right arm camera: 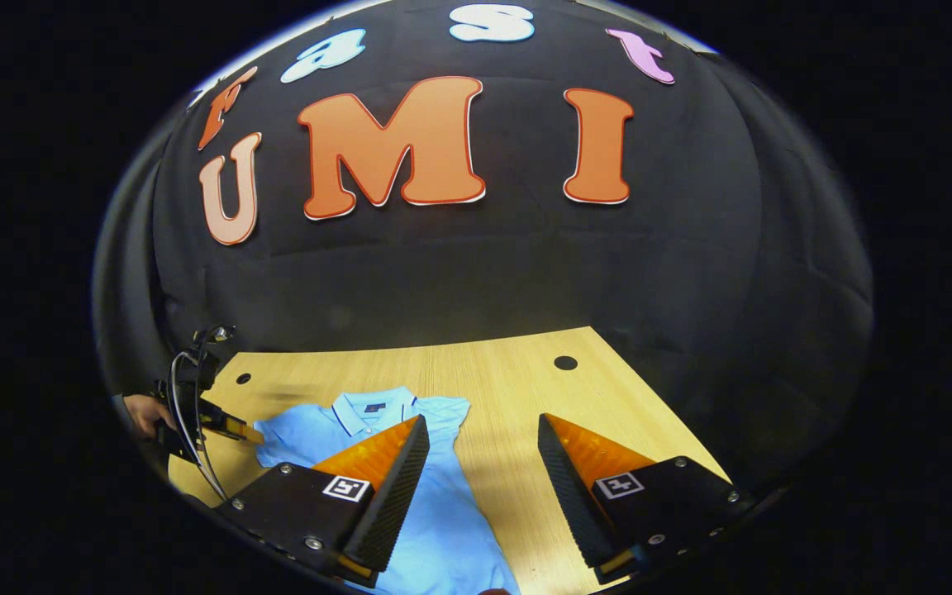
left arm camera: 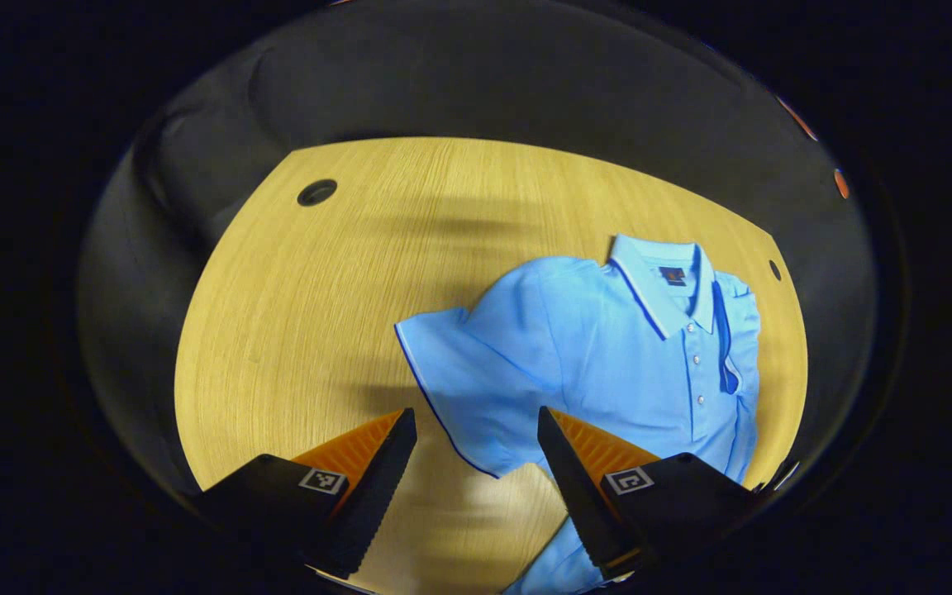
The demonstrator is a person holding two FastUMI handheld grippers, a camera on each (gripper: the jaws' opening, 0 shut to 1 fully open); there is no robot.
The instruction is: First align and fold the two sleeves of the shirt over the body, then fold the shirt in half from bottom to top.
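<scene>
Shirt point(right arm camera: 435, 496) lies lengthwise, collar point(right arm camera: 373, 406) toward wall.

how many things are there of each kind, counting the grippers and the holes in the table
light blue polo shirt: 1
wooden table: 1
round holes in the table top: 2 (one, another)
grippers: 2 (left gripper, right gripper)
total: 6
</scene>
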